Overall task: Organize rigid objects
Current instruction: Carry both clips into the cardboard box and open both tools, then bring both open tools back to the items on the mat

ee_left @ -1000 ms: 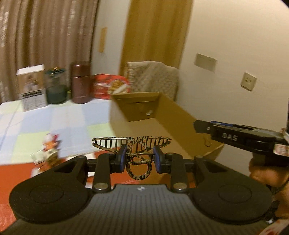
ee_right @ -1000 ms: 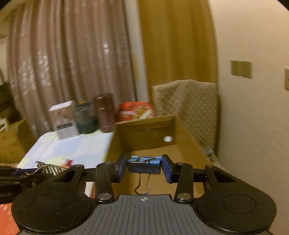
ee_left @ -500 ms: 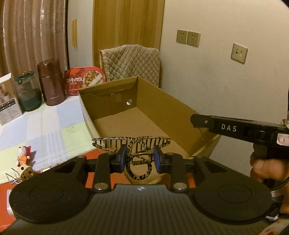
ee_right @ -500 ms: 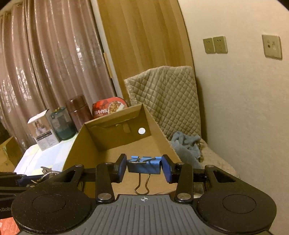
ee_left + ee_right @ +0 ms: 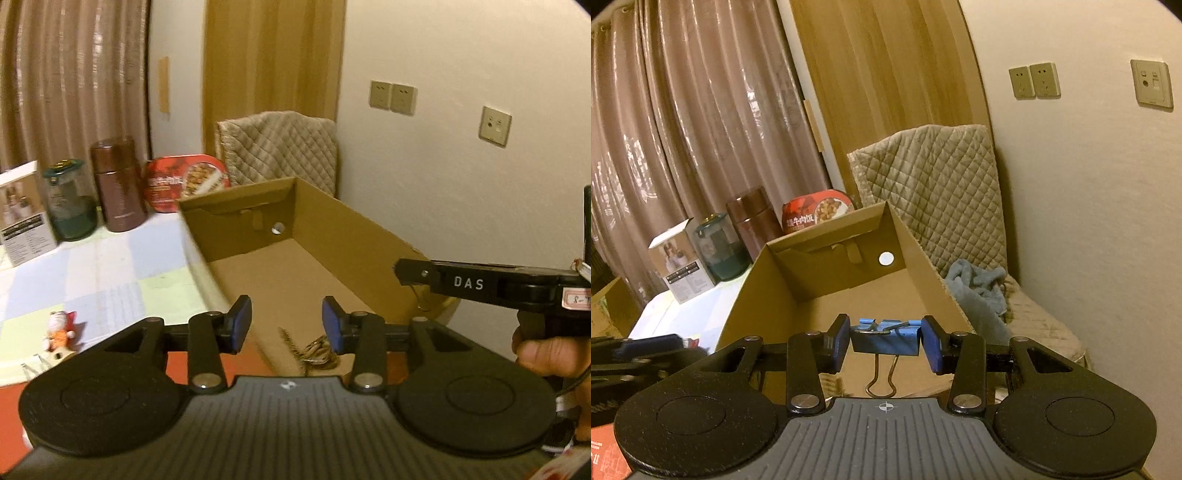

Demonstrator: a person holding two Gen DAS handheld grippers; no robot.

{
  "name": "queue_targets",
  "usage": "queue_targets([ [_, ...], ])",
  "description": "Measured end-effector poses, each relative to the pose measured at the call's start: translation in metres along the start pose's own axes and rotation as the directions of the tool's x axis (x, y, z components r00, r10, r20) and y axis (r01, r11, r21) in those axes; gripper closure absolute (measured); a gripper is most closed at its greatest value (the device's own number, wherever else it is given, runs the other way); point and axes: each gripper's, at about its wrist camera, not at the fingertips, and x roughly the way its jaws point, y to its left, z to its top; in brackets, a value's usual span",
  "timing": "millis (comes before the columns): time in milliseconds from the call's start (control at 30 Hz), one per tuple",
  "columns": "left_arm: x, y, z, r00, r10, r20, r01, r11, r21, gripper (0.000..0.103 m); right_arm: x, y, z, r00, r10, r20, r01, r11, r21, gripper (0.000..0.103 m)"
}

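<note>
An open cardboard box (image 5: 354, 236) stands ahead of both grippers; it also shows in the right wrist view (image 5: 923, 266). My left gripper (image 5: 286, 325) is open and empty above the box's near end. A striped hair claw (image 5: 314, 354) lies blurred below it, low inside the box. My right gripper (image 5: 884, 341) is shut on a blue binder clip (image 5: 886, 338), held above the box's near edge, wire handle hanging down. The right gripper also shows in the left wrist view (image 5: 402, 271) at the box's right wall.
On the checked tablecloth (image 5: 110, 269) stand a brown flask (image 5: 116, 188), a green jar (image 5: 70, 203), a white carton (image 5: 22, 218) and a red food tub (image 5: 184, 184). A small figurine (image 5: 59, 334) lies at left. A quilted chair (image 5: 934, 199) with a blue cloth (image 5: 979, 291) stands beyond the box.
My left gripper has opened and let go of the hair claw, which has dropped into the box. The right gripper still holds the binder clip over the box.
</note>
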Motion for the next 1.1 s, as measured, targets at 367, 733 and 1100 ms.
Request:
queue_targets([
  [367,-0.023,0.019,-0.012,1.000,0.026,0.002,-0.026,0.998,-0.062,0.067,0.003,0.010,-0.004,1.000,0.012,0.002,-0.012,1.000,-0.022,0.064],
  [733,-0.057,0.042,-0.036,0.993,0.122,0.001,-0.122,0.990,-0.072,0.056,-0.019,0.023,-0.007,0.994,0.073,0.086,-0.073,0.997,-0.004,0.033],
  [1100,-0.116,0.092,-0.077,0.961,0.275,-0.014,-0.274,0.948,-0.160,0.036,-0.052,0.101,-0.045,0.957,0.272,0.102,-0.242,0.940,-0.241,0.033],
])
